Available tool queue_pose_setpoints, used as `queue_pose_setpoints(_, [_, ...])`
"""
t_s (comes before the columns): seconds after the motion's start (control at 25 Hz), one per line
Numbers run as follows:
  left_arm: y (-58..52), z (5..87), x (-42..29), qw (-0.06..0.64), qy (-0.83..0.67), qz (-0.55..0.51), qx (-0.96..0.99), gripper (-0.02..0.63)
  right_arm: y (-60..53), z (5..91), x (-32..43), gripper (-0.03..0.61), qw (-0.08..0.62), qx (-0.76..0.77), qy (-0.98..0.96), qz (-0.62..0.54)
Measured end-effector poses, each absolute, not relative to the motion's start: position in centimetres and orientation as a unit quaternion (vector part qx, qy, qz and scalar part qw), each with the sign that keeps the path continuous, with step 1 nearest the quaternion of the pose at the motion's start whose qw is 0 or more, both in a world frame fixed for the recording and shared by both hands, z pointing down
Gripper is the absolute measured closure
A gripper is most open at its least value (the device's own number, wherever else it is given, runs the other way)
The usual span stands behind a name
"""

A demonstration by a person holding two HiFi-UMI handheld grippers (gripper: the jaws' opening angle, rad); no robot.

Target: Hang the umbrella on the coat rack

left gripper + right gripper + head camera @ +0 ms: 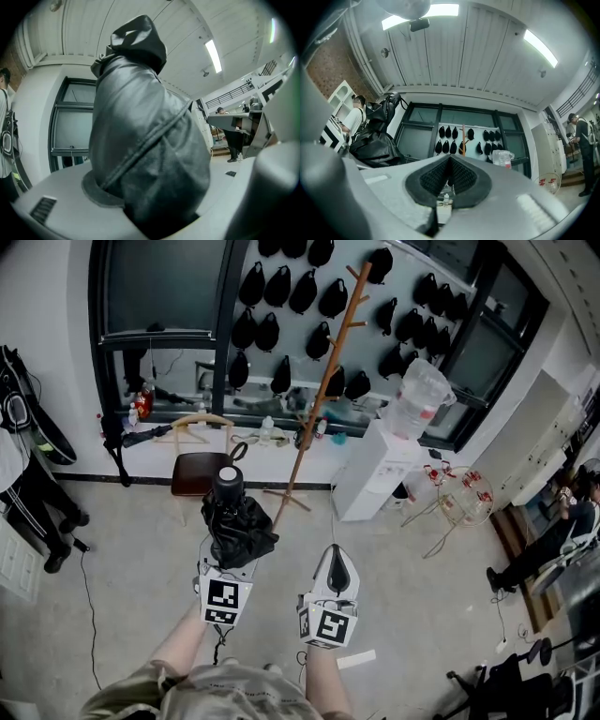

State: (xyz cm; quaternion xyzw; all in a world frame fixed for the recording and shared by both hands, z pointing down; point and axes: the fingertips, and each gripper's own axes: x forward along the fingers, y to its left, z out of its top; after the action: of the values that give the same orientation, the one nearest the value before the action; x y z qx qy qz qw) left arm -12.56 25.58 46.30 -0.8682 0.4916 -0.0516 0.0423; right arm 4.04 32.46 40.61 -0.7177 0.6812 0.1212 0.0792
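Left hand-held gripper: clamped on the folded black umbrella, whose cloth bulges out between the jaws.
Umbrella's place: upright in the air above the floor, handle end up, well short of the coat rack.
Right hand-held gripper: jaws shut, pads meeting on nothing, just beside your left one.
Coat rack's place: on the floor ahead and to your right, near the window wall, between the chair and the water dispenser.
Doing the carry well: the grip seems to be on loose cloth, so hold it firm and walk the umbrella up level. Aim the thin loop above the handle, probably its strap, at a low free peg. Your right one could spread that loop.
Hard to see: the cloth fills your left gripper view, so the rack is hidden there. Whether the jaws reach the shaft I cannot tell. The pegs blend into the dark caps behind.
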Motion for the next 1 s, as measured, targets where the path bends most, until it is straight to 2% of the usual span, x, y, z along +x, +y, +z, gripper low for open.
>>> queue_pose_setpoints(0.16, [25.0, 46.5, -13.0, 0.041, 0.483, -0.055, -0.873, 0.313, 32.0, 40.9, 3.7, 0.580, 0.080, -0.723, 0.677, 0.109])
queue_pose_setpoints(0.28, [24.5, 46.5, -13.3, 0.042, 0.475, -0.059, -0.877, 0.313, 31.3, 41.4, 3.4, 0.578, 0.107, -0.711, 0.691, 0.070])
queue_pose_setpoints(0.36, [24.1, 46.5, -13.5, 0.041, 0.468, -0.062, -0.880, 0.313, 30.6, 41.7, 3.1, 0.548, 0.125, -0.693, 0.709, 0.037])
queue_pose_setpoints(0.44, [23.6, 46.4, -13.7, 0.040, 0.461, -0.065, -0.884, 0.313, 29.8, 41.9, 2.5, 0.362, 0.133, -0.673, 0.727, 0.012])
queue_pose_setpoints(0.48, [23.4, 46.4, -13.7, 0.039, 0.456, -0.066, -0.887, 0.313, 29.5, 41.9, 2.1, 0.293, 0.131, -0.665, 0.736, 0.006])
queue_pose_setpoints(0.6, [22.5, 46.3, -13.9, 0.042, 0.446, -0.072, -0.891, 0.313, 28.8, 41.8, 1.1, 0.239, 0.116, -0.648, 0.753, 0.005])
queue_pose_setpoints(1.0, [19.9, 47.2, -11.9, 0.046, 0.426, -0.084, -0.900, 0.313, 26.1, 41.4, 1.2, 0.238, 0.101, -0.616, 0.781, 0.016])
